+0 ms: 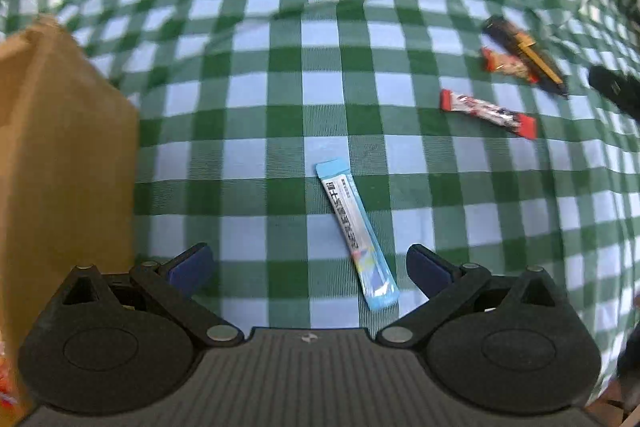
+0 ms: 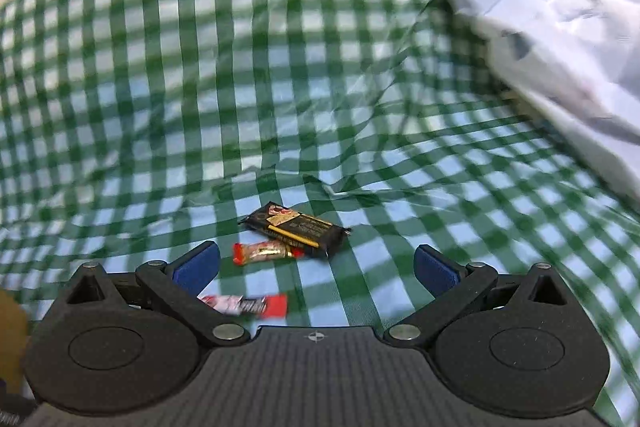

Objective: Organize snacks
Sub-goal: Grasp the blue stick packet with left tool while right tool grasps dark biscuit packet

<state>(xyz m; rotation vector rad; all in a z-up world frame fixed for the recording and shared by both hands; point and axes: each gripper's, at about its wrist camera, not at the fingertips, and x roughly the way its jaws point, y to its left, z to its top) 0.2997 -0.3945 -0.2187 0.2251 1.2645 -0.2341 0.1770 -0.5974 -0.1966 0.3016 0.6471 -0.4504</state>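
We hold both grippers over the checked cloth (image 1: 340, 39) on the desk, and neither has anything in it: the left gripper (image 1: 310, 267) has its fingers spread wide, and the right gripper (image 2: 316, 263) likewise. The blue stick (image 1: 357, 230) lies flat just ahead of the left fingers, slanted, its near end between them but closer to the right-hand pad (image 1: 428, 269). A brown box (image 1: 60, 155) stands at the left, close by, and we take it for the place the snacks go, though its opening is not in view. Farther right lie the red-and-white bar (image 1: 488, 113), the small red bar (image 1: 507, 65) and the black bar (image 1: 525, 55); the black one overlaps the small red one. From the right wrist the black bar (image 2: 296, 225) and small red bar (image 2: 266, 251) sit ahead of the open fingers, with the red-and-white bar (image 2: 248, 304) partly hidden behind the left-hand finger. To take the blue stick well, we would turn the left wrist so the pads close across its narrow width, centre it between them, and come down low enough to catch the thin wrapper without pinching the loose, wrinkled cloth. With the right, we would pick one bar at a time, the black one first since it lies on top
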